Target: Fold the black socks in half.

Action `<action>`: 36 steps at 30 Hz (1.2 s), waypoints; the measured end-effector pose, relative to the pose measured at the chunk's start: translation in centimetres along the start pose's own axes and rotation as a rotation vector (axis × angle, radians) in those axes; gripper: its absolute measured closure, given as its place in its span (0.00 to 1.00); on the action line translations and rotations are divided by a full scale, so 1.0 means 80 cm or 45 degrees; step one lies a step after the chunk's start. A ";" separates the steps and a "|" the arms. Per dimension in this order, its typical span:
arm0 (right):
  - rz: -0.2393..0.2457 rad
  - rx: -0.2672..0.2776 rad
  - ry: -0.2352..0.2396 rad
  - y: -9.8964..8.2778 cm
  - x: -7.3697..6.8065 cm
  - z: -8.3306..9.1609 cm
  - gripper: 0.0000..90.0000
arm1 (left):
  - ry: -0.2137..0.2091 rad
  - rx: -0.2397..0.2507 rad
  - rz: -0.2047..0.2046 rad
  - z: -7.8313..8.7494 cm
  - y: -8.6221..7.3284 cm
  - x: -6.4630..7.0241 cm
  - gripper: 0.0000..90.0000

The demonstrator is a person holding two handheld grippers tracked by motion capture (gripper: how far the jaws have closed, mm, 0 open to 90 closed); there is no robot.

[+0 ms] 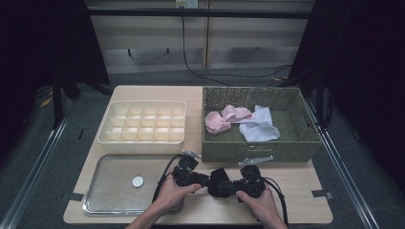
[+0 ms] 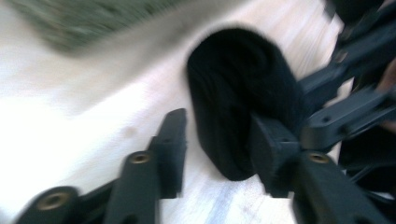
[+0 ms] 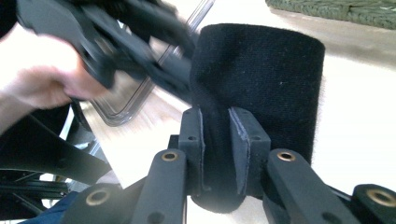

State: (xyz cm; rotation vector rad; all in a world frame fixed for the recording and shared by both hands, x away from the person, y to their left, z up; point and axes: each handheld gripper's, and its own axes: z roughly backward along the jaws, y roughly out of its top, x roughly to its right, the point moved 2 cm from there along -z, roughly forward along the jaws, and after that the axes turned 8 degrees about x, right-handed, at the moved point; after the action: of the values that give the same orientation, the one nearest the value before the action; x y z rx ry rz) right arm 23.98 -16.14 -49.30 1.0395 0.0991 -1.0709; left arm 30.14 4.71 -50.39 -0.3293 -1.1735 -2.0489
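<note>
Grey carpet floor (image 1: 57, 157), pale wall panels (image 1: 153, 33), dark sides.

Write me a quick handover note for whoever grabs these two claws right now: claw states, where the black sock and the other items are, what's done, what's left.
Right claw: shut on the rolled black sock, pinching one end.
Left claw: jaws apart, one pad against the sock, no grip.
The sock sits between both claws at the table's near edge, just in front of the wicker basket.
Basket holds a pink garment and a white one.
Divider box: all its cells look empty.
Clear tray at near left, one small white disc in it.
Done: sock rolled up, apparently.
Left: probably place it in a divider cell, then handle the basket items.
</note>
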 end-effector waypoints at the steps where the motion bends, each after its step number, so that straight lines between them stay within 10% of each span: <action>1: -0.004 0.001 0.000 -0.001 0.000 -0.001 0.84 | 0.000 0.000 0.000 0.000 0.000 0.000 0.61; 7: -0.015 -0.007 0.005 0.000 0.003 -0.006 0.85 | -0.080 0.123 0.039 0.021 0.016 -0.003 0.50; 23: 0.009 0.004 0.051 0.004 -0.004 0.019 0.66 | 0.039 0.053 0.005 -0.005 0.008 -0.003 0.46; 29: -0.023 0.081 0.102 0.009 0.005 0.038 0.77 | 0.048 0.055 0.003 -0.005 0.008 -0.003 0.47; 36: -0.035 0.059 -0.017 0.004 0.014 0.031 0.81 | 0.049 0.058 0.003 -0.004 0.008 -0.002 0.48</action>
State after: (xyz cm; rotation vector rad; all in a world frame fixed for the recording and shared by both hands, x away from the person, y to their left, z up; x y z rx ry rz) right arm 23.82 -18.70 -48.34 1.0750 0.0786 -1.1090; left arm 30.73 4.30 -50.25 -0.2676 -1.1938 -2.0146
